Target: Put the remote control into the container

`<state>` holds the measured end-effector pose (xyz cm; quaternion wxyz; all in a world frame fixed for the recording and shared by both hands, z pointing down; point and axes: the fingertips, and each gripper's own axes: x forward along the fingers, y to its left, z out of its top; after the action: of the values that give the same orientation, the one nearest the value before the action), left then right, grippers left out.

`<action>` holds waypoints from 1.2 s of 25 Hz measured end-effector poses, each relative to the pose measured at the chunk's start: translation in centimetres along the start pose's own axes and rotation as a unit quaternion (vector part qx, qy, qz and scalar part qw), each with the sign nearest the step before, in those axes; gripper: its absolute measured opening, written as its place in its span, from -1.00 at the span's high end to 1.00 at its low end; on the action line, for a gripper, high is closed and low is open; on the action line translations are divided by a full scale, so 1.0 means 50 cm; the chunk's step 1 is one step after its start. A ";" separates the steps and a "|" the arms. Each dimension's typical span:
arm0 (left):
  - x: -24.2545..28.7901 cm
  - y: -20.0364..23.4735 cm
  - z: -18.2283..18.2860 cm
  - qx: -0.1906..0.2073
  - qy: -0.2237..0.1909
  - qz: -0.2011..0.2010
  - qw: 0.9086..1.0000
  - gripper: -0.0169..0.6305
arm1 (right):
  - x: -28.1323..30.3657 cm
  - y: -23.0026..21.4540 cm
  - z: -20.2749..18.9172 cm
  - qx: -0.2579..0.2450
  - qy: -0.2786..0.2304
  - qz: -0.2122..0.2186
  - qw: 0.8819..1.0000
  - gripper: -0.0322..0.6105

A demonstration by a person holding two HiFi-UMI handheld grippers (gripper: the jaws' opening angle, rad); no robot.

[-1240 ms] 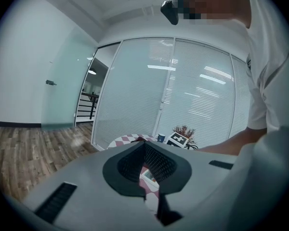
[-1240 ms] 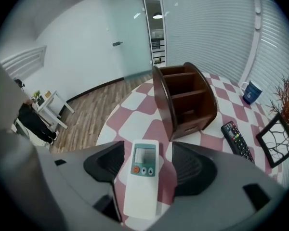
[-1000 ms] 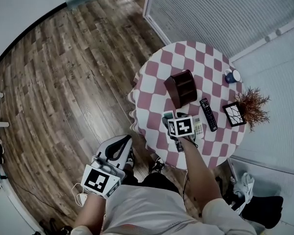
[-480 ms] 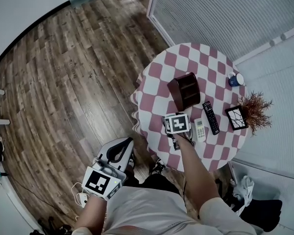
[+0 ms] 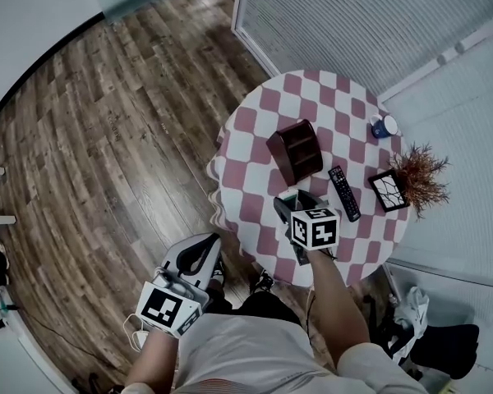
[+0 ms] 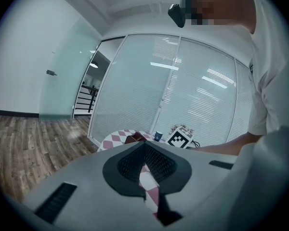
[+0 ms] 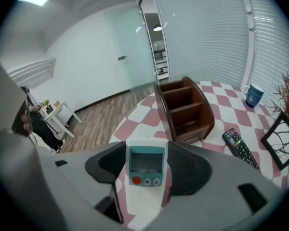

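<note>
A white remote control (image 7: 145,174) with a small screen and an orange button sits between the pads of my right gripper (image 7: 146,165), off the table. The jaws have just been closing and now press on its two sides. In the head view my right gripper (image 5: 294,205) hovers over the near part of the round checked table (image 5: 255,150). The brown wooden container (image 7: 185,109) with open compartments stands just beyond it (image 5: 297,150). A black remote control (image 7: 240,147) lies to the right (image 5: 343,192). My left gripper (image 5: 193,257) hangs shut beside the table, holding nothing (image 6: 144,165).
A blue mug (image 5: 384,127) stands at the table's far right edge. A framed picture (image 5: 389,190) and a dried plant (image 5: 421,171) sit at the right rim. Wooden floor surrounds the table, and a glass wall with blinds runs behind it.
The white remote that lay beside the black one is now in my right gripper, which has risen off the table. The left gripper has stayed where it was.
</note>
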<state>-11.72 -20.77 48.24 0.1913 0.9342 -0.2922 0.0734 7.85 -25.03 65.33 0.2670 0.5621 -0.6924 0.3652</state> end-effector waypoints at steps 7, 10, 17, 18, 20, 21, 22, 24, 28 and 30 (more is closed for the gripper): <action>0.020 -0.021 -0.003 0.003 0.009 -0.010 1.000 0.92 | -0.065 -0.001 0.041 0.000 -0.092 0.017 0.996 0.05; 0.027 -0.025 -0.005 0.002 0.011 -0.010 1.000 0.92 | -0.098 0.006 0.085 -0.004 -0.132 0.032 0.991 0.05; 0.032 -0.021 -0.007 -0.003 0.012 -0.010 1.000 0.92 | -0.194 -0.006 0.252 -0.015 -0.254 0.031 0.967 0.06; 0.034 -0.019 -0.005 -0.006 0.011 -0.010 1.000 0.92 | -0.202 -0.012 0.277 -0.025 -0.270 0.020 0.962 0.06; 0.037 -0.018 -0.001 -0.013 0.009 -0.011 1.000 0.92 | -0.212 -0.025 0.322 -0.037 -0.298 0.001 0.954 0.05; 0.040 -0.018 0.000 -0.015 0.009 -0.011 1.000 0.92 | -0.217 -0.031 0.342 -0.038 -0.314 -0.004 0.949 0.06; 0.043 -0.018 -0.001 -0.016 0.009 -0.011 1.000 0.92 | -0.223 -0.038 0.362 -0.039 -0.331 -0.009 0.943 0.06; 0.046 -0.017 -0.003 -0.019 0.011 -0.011 1.000 0.92 | -0.231 -0.051 0.398 -0.039 -0.364 -0.020 0.930 0.06; 0.052 -0.007 -0.008 -0.022 0.016 -0.007 1.000 0.92 | -0.215 -0.075 0.449 -0.052 -0.402 -0.033 0.914 0.06; 0.053 0.000 -0.010 -0.027 0.018 -0.004 0.999 0.92 | -0.195 -0.082 0.465 -0.060 -0.406 -0.031 0.911 0.05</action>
<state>-9.57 -21.93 49.33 0.2222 0.9284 -0.2865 0.0818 15.02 -38.48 44.83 0.0078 0.6659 -0.7440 0.0546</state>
